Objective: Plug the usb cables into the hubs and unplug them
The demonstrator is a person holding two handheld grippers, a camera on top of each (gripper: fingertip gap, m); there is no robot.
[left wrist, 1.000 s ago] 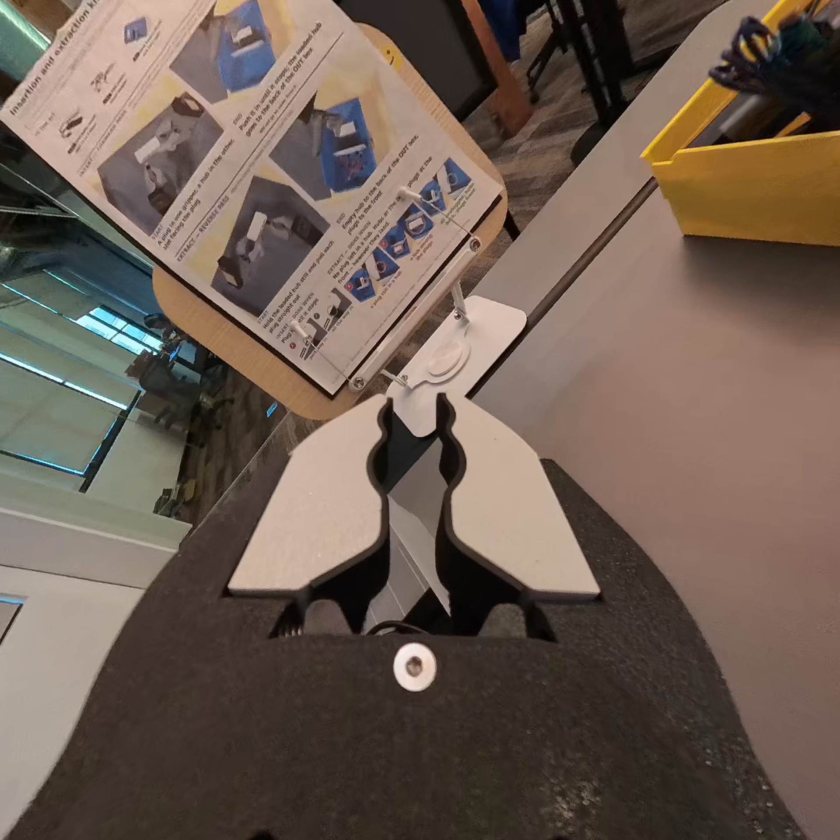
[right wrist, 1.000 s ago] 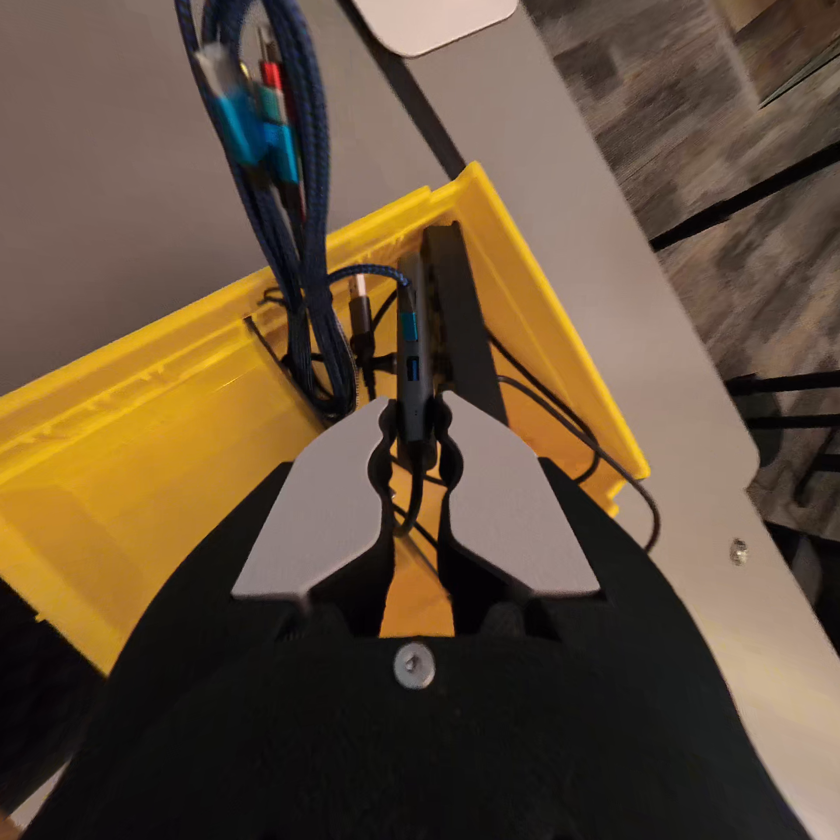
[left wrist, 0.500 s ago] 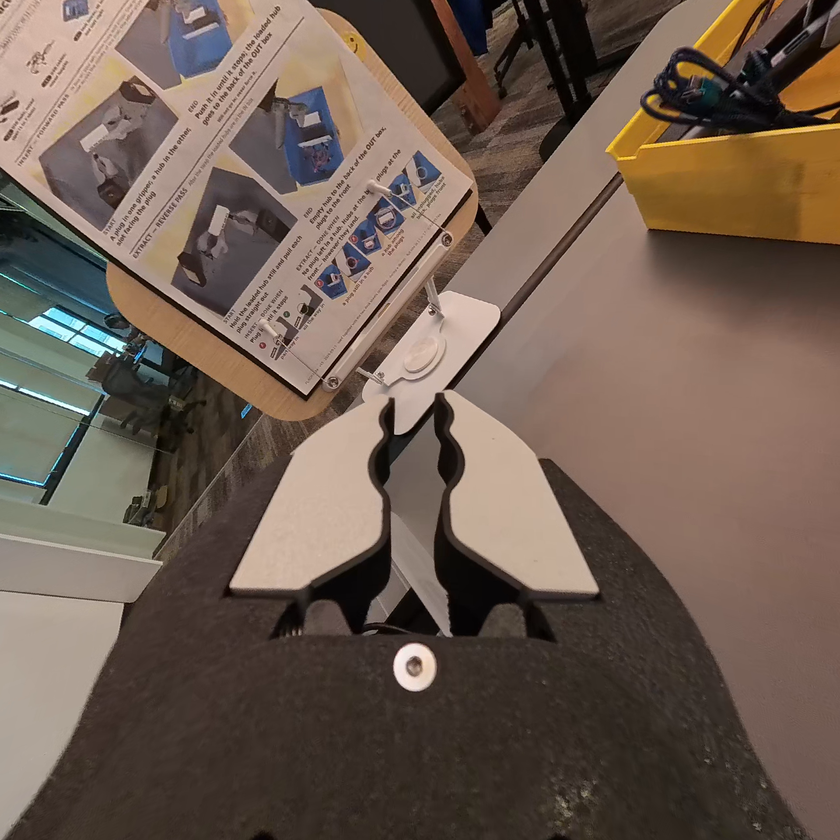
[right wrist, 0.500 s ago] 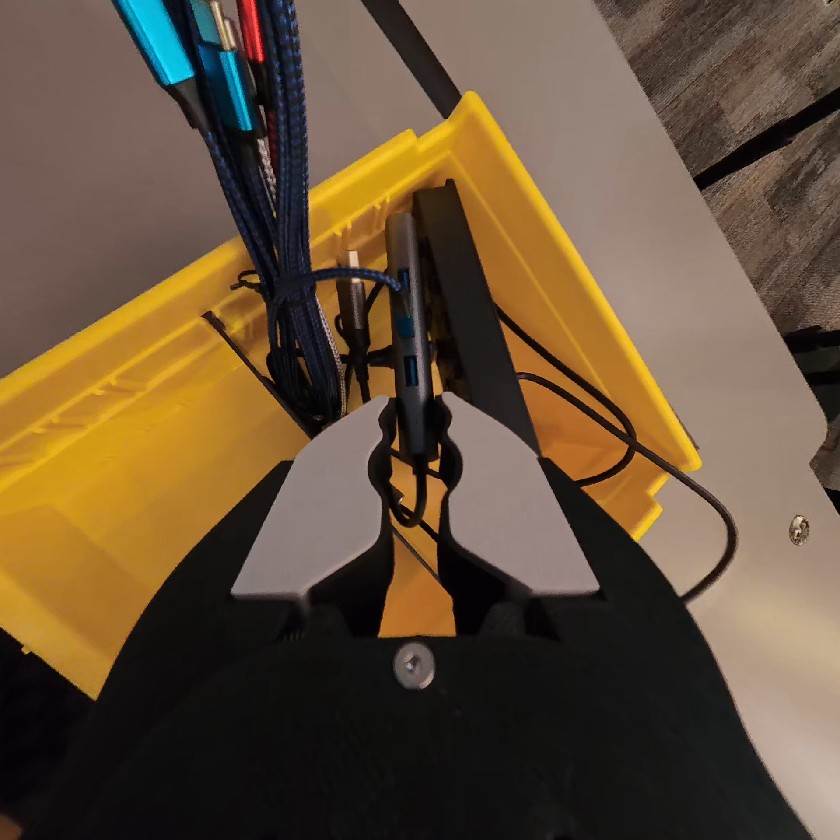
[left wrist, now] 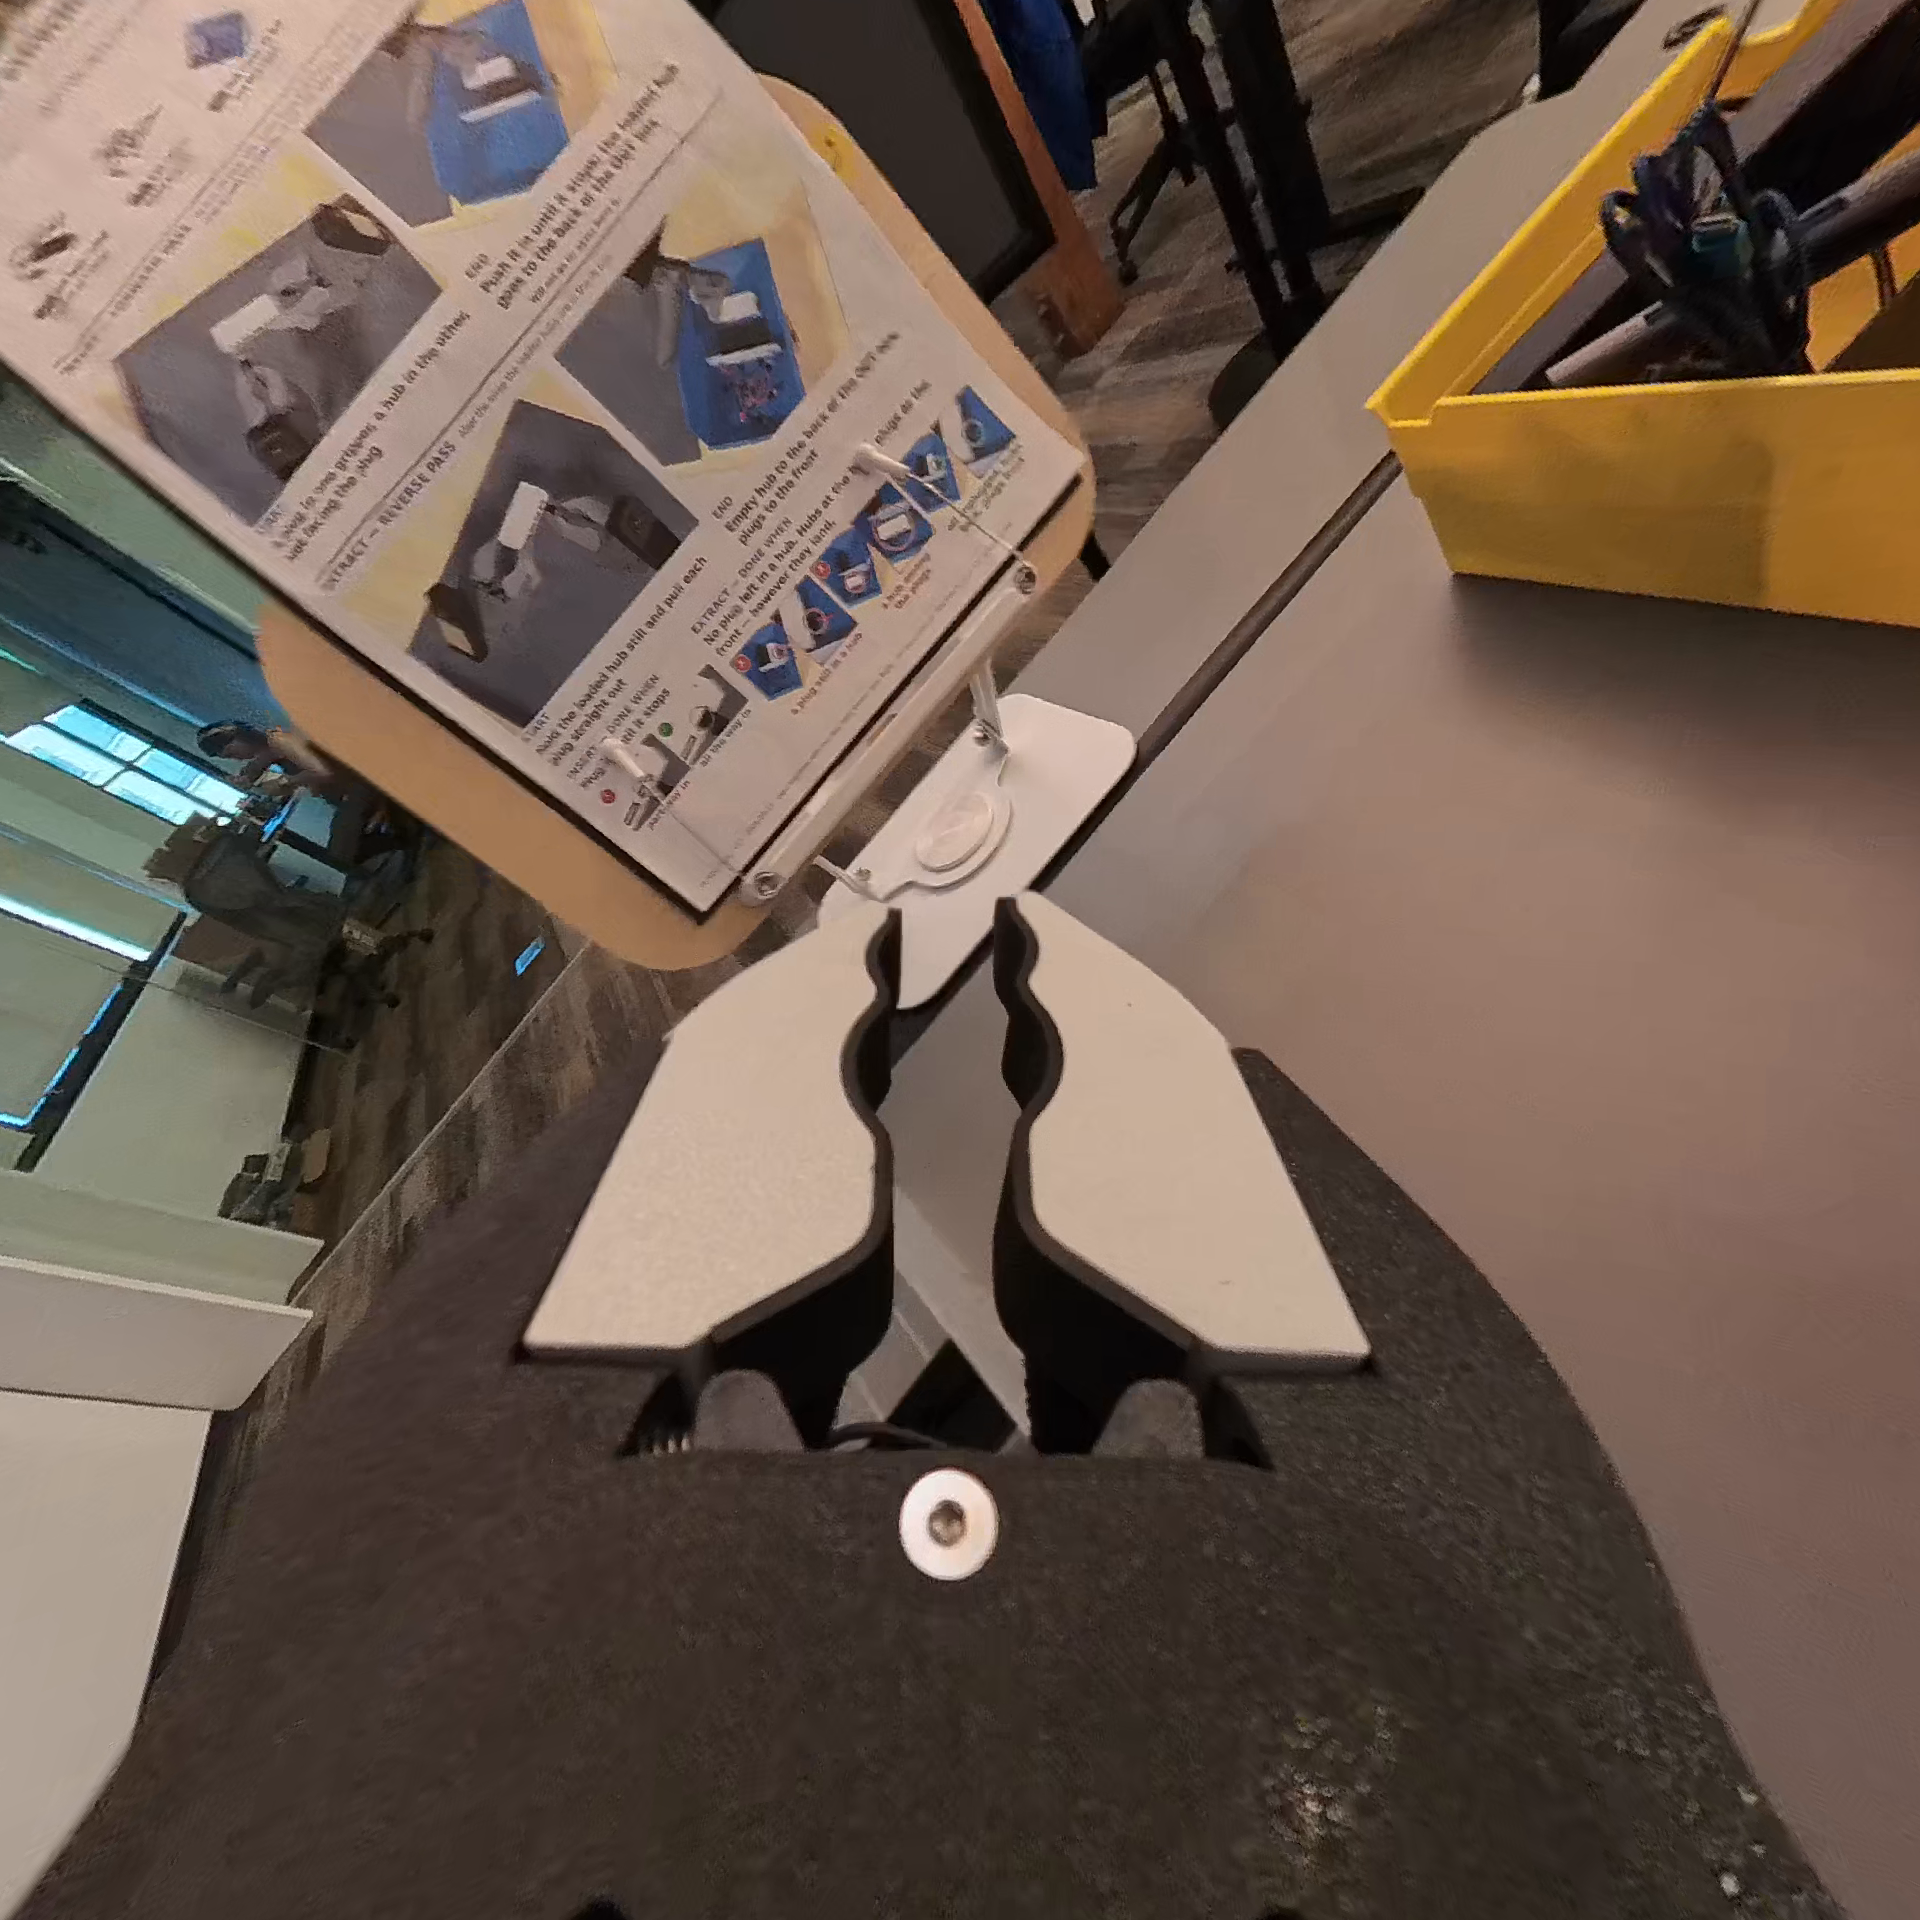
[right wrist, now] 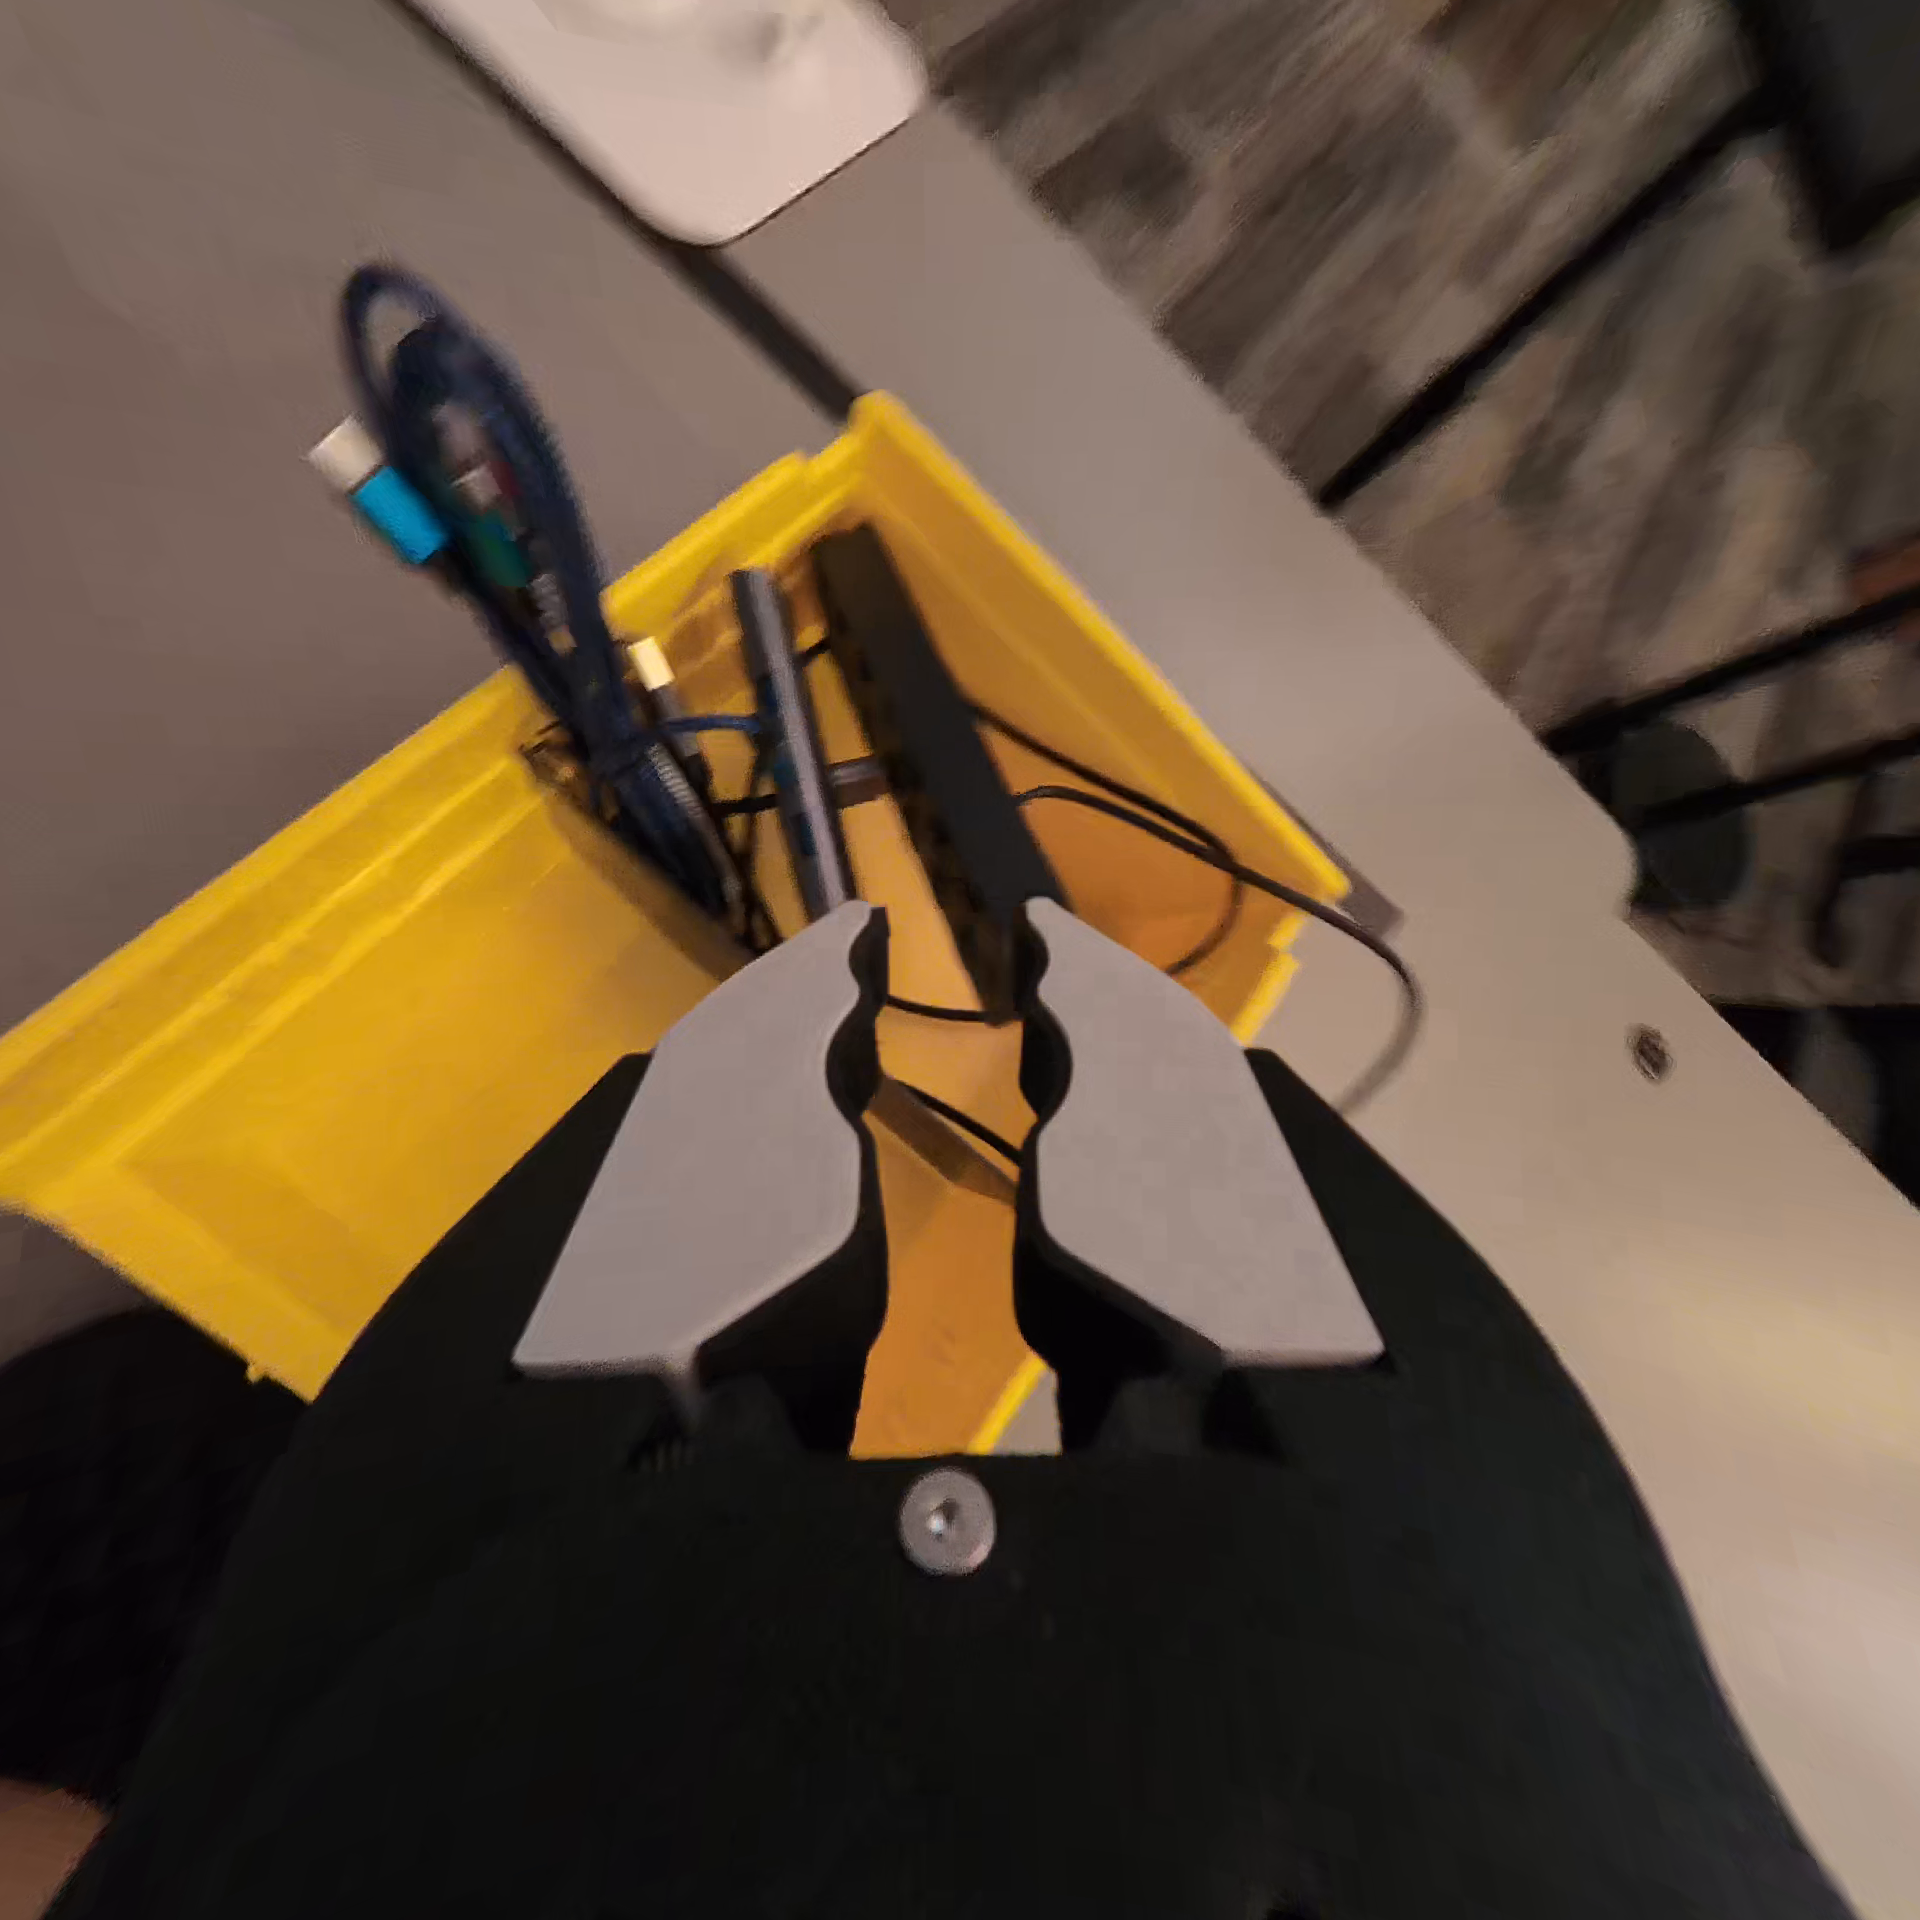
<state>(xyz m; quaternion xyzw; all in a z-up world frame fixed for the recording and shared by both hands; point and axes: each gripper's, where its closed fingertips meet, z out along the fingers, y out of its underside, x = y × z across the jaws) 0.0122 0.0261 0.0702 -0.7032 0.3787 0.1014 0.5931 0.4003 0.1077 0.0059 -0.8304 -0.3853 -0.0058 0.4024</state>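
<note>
In the right wrist view my right gripper is open and empty just above a yellow bin. A slim grey hub stands in the bin, its lower end by my left fingertip. A black hub leans beside it, close to my right fingertip. A bundle of blue braided usb cables with blue and green plugs sticks out of the bin's far corner. The picture is blurred by motion. My left gripper hangs empty over the grey table, jaws a narrow gap apart. The bin and cables lie far to its right.
An instruction sheet on a wooden board stands on a white stand base at the table's far edge, straight ahead of my left gripper. The base also shows in the right wrist view. A thin black cable trails over the bin's right wall. Tip to tip, the grippers are about 40 cm apart. To the black hub: right tips about 9 cm, left tips about 40 cm.
My right gripper has opened and let go of the grey hub, which now stands in the bin, and has drawn back a little. My left gripper has only shifted its view slightly.
</note>
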